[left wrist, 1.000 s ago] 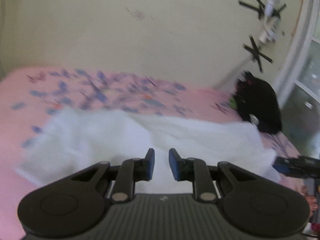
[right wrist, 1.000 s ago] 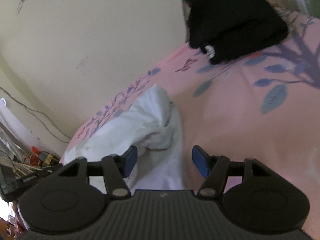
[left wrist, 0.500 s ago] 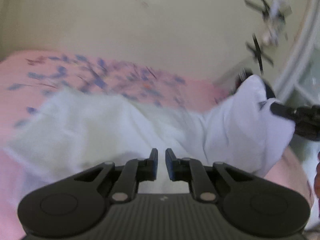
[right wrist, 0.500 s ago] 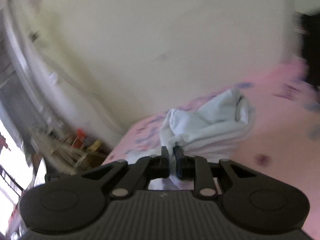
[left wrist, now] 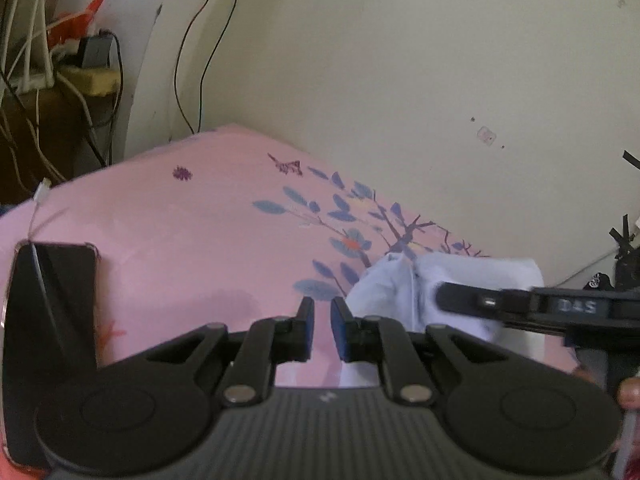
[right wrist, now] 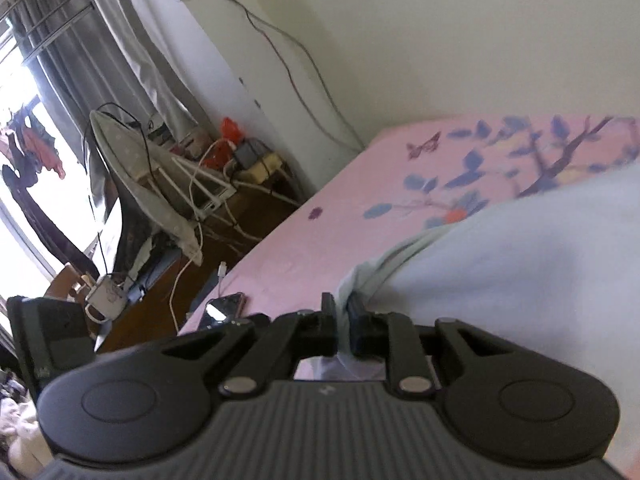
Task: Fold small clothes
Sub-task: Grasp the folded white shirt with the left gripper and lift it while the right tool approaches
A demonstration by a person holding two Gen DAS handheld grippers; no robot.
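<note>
White garment [right wrist: 520, 264]: soft, creased, bunched rather than flat, lying on the pink floral bed [right wrist: 360, 184]; one edge is gathered and lifted off the bed.

White cloth [right wrist: 520, 264] (now tong-gripped) carried leftward

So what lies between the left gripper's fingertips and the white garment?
Nothing but bare pink bedsheet: in the left wrist view the left gripper is nearly closed on nothing, with the white garment just to its right.
</note>
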